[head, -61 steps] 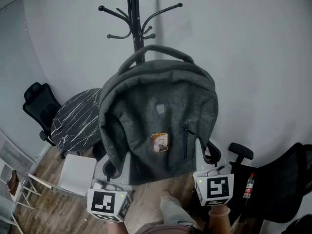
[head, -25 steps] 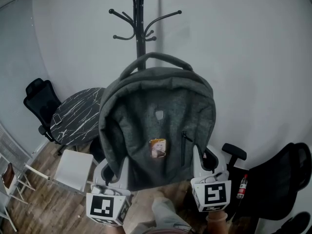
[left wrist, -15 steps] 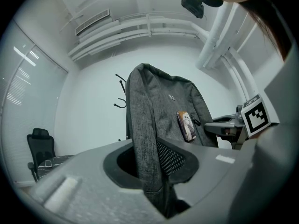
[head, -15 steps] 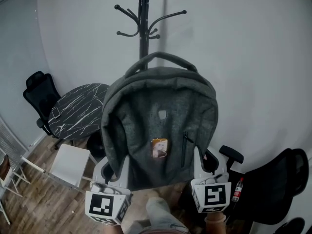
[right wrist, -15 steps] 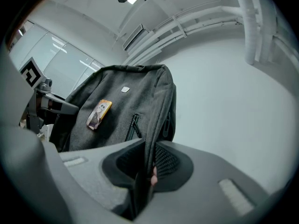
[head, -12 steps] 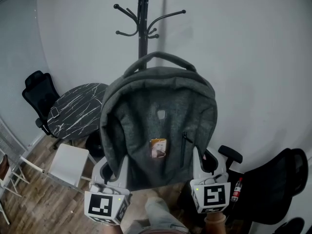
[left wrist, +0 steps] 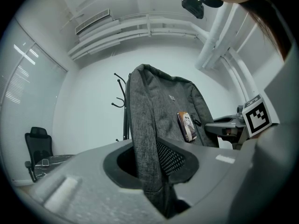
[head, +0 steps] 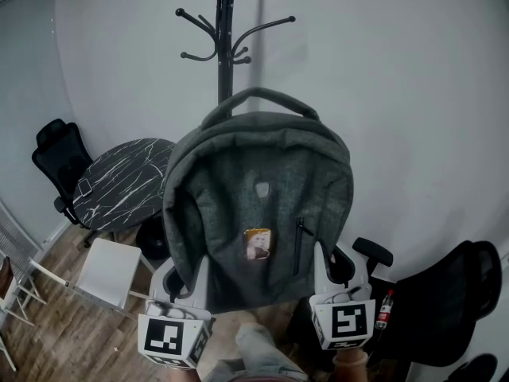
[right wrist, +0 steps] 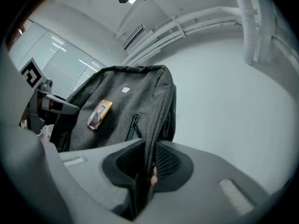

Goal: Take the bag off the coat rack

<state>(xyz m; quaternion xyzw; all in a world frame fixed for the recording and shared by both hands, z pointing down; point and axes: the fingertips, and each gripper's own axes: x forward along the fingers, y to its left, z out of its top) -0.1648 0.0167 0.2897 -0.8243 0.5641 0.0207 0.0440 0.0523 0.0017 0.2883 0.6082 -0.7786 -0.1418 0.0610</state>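
Note:
A grey backpack (head: 262, 205) with a small picture badge (head: 256, 243) hangs in the air in front of me, clear of the black coat rack (head: 226, 38) behind it. My left gripper (head: 184, 281) is shut on the bag's lower left edge, and my right gripper (head: 338, 269) is shut on its lower right edge. In the left gripper view the grey fabric (left wrist: 147, 171) runs down between the jaws. The right gripper view shows the bag's side (right wrist: 149, 139) pinched between the jaws. The top handle (head: 262, 98) stands free above the bag.
A round black marble-pattern table (head: 123, 185) stands at the left with a black office chair (head: 56, 157) beside it. A white stool (head: 107, 273) sits below the table. Another black chair (head: 453, 309) and a bottle (head: 384, 311) are at the lower right. A grey wall lies behind the rack.
The bag, held by both grippers, stays in the same place in view while the coat rack and the room shift slightly behind it. Neither grip has changed.

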